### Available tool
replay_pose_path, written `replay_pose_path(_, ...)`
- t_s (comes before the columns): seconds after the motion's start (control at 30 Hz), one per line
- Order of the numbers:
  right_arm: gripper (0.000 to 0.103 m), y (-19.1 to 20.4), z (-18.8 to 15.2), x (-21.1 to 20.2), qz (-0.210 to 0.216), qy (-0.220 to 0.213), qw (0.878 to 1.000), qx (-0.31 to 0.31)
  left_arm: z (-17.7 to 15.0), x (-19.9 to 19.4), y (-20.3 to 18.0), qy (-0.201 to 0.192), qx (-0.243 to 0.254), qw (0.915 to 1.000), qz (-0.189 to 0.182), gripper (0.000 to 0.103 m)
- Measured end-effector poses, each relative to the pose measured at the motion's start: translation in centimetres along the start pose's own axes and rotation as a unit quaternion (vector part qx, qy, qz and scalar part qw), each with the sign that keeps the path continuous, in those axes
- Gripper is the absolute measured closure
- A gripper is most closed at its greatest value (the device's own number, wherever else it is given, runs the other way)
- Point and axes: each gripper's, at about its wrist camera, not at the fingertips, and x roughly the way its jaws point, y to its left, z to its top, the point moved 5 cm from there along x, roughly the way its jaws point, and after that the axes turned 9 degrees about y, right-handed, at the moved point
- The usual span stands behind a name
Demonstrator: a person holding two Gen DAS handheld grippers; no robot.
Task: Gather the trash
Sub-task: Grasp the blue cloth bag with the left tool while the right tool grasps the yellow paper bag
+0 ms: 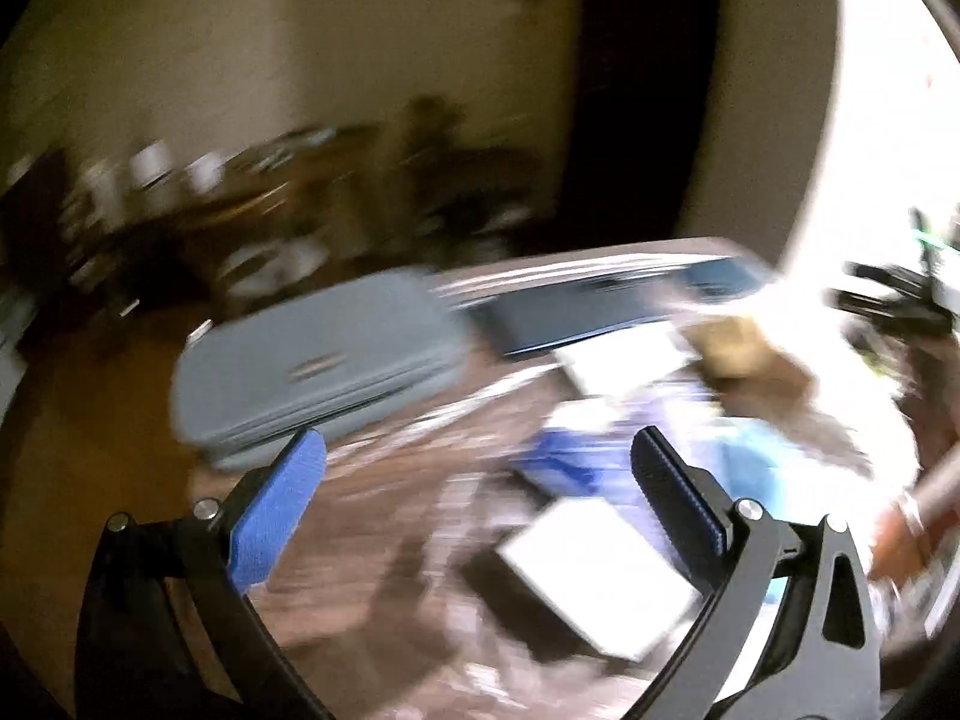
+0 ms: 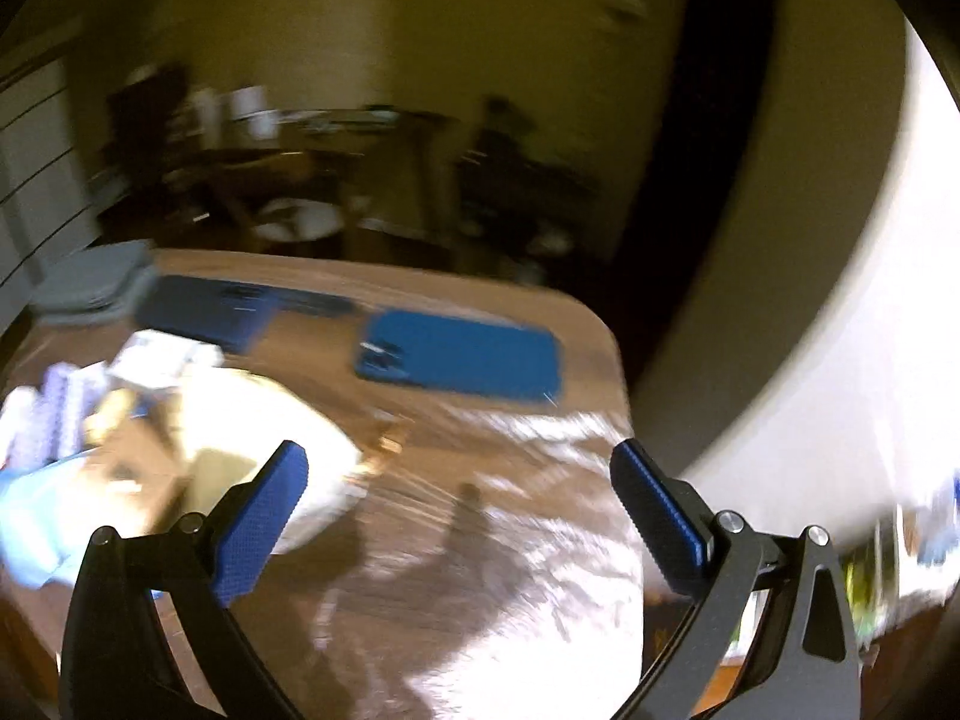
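Both views are blurred by motion. My left gripper is open and empty above a wooden table. Below it lie a white sheet of paper and blurred blue and white scraps. My right gripper is open and empty above the same table. To its left sits a pile of trash: a white bag or bowl shape, brown cardboard, light blue paper and white wrappers.
A grey case and a dark blue flat case lie on the table's far side. A blue phone-like case and a dark blue case lie beyond the right gripper. Dark furniture stands behind the table.
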Motion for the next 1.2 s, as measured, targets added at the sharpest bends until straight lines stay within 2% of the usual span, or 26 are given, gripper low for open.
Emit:
replay_pose_path(0.1,0.004,2.8,2.0,-0.1,0.045,-0.005,0.998,-0.038,0.5,-1.1,-6.3,-0.011,0.062,0.9958,-0.066,0.001)
replay_pose_path(0.17,0.004,4.8,3.0,0.7,0.058,0.003,0.997,-0.058,0.4,-0.9,-8.7,0.002,0.093,0.9919,-0.086,0.001)
replay_pose_path(0.3,0.004,8.1,3.3,3.2,0.047,0.033,0.992,-0.113,-0.9,0.7,-13.8,0.028,0.151,0.9841,-0.089,0.001)
replay_pose_path(0.43,0.004,9.8,3.3,5.7,0.058,0.065,0.987,-0.136,-1.8,3.2,-16.4,0.054,0.173,0.9795,-0.088,0.001)
replay_pose_path(0.57,0.004,10.4,3.0,7.4,0.089,0.094,0.983,-0.130,-2.7,3.8,-16.2,0.077,0.163,0.9772,-0.112,0.001)
replay_pose_path(0.83,0.004,8.6,2.0,9.3,0.139,0.148,0.976,-0.076,-3.3,4.9,-15.9,0.103,0.144,0.9721,-0.154,0.001)
replay_pose_path(0.93,0.004,7.7,1.8,10.0,0.137,0.156,0.977,-0.054,-3.2,5.1,-15.4,0.105,0.133,0.9733,-0.155,0.001)
replay_pose_path(1.1,0.004,8.4,1.6,11.4,0.143,0.177,0.973,-0.051,-3.1,5.5,-14.8,0.113,0.115,0.9735,-0.162,0.001)
replay_pose_path(1.2,0.004,8.8,1.5,11.5,0.144,0.166,0.974,-0.056,-3.5,5.8,-14.8,0.122,0.119,0.9728,-0.157,0.001)
